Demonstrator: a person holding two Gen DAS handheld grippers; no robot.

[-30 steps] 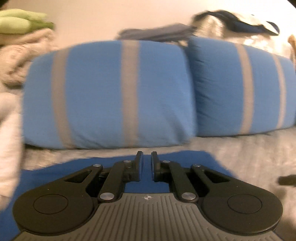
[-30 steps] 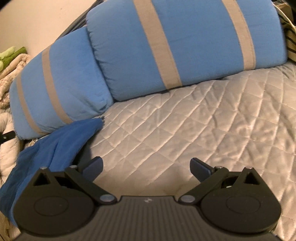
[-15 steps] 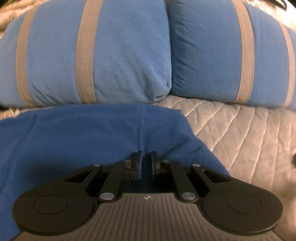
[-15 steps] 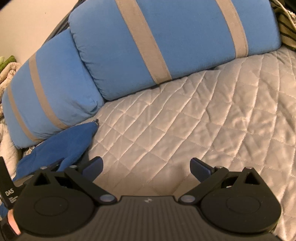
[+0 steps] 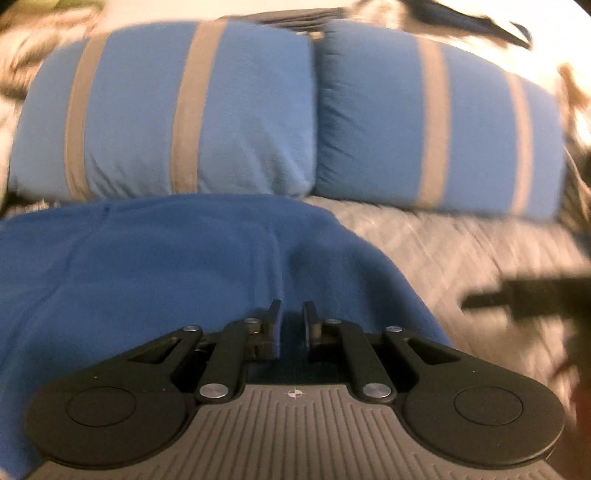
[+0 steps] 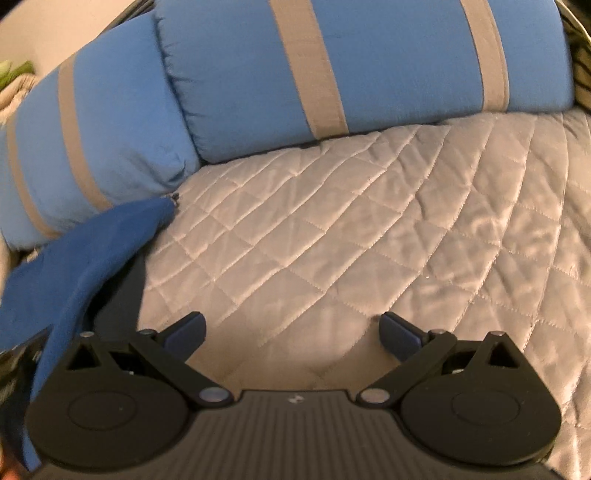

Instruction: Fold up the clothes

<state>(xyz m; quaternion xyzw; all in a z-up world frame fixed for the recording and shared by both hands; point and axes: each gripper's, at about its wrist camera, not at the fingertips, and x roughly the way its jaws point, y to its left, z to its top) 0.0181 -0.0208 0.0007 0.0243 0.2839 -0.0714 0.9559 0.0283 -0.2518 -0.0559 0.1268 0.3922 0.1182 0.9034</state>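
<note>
A dark blue fleece garment (image 5: 155,280) lies spread over the left of the bed, in front of the pillows. My left gripper (image 5: 291,321) is shut on the blue garment: a ridge of the cloth runs up into its nearly closed fingers. In the right wrist view the garment (image 6: 92,258) drapes at the left edge, one corner reaching the pillows. My right gripper (image 6: 291,328) stands open just above the quilt with nothing between its fingers. A dark blur at the right of the left wrist view is one of its fingers (image 5: 495,299).
Two blue pillows with grey stripes (image 5: 177,110) (image 6: 369,62) line the back of the bed. A grey quilted cover (image 6: 369,229) spreads to the right. Beige blankets (image 5: 14,44) pile at the far left, and dark clothes (image 5: 461,14) lie behind the pillows.
My left gripper has come down with the blue garment, which now spreads wide before the pillows. The right gripper has sunk a little toward the quilt and stays open.
</note>
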